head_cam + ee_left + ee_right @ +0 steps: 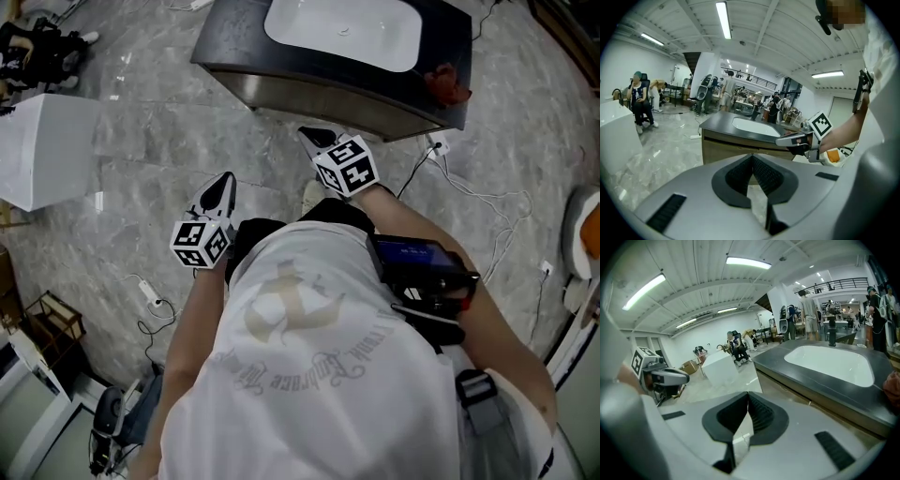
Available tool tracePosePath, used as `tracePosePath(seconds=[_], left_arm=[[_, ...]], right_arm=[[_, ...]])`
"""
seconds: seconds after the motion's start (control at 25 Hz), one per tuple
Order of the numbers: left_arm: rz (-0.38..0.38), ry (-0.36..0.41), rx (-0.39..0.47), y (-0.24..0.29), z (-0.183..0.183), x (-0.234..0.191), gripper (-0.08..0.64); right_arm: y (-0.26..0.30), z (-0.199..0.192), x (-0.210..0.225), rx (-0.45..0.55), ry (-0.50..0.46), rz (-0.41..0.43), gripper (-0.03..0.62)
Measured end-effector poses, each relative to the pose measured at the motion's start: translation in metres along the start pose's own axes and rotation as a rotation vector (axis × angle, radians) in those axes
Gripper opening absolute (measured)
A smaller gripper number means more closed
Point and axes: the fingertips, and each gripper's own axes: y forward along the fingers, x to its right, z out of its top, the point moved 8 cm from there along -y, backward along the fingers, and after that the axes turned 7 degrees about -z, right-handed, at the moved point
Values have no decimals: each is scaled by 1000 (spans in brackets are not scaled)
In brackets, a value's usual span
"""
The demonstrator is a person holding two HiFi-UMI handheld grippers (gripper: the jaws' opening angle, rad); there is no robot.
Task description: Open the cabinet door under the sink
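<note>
Approach step: left gripper and right gripper, jaws closed, empty, short of brown wooden dark-topped sink cabinet; next, find door edge.

**Large open lab or workshop hall**

A freestanding sink unit stands alone on a grey marbled floor. Loose cables and a power strip lie around it. Strip lights hang from a ribbed white ceiling. Seated people, equipment and a mezzanine railing fill the background.
</note>
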Motion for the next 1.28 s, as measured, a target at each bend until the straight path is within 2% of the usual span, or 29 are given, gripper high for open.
tracePosePath(seconds=[0.24, 0.4, 0.68, 0.96, 1.16, 1.28], left_arm=[[26, -1, -17, 24, 9, -4, 11], [-2, -13, -32, 46, 14, -10, 11], [-23, -50, -57, 27, 8, -64, 11], [-46, -89, -76, 31, -19, -83, 9], [-41, -91, -114, 32, -44, -98, 11], [-30, -101, -105, 27, -53, -108, 9]], right_arm=[[11, 5, 23, -20, 0, 27, 15], [11, -1, 42, -62, 0, -5, 15], [48, 3, 13, -130, -57, -54, 15], [75, -18, 6, -244, -199, -85, 15], [92, -34, 11, -312, -278, -153, 15], [107, -40, 15, -331, -325, -192, 15]])
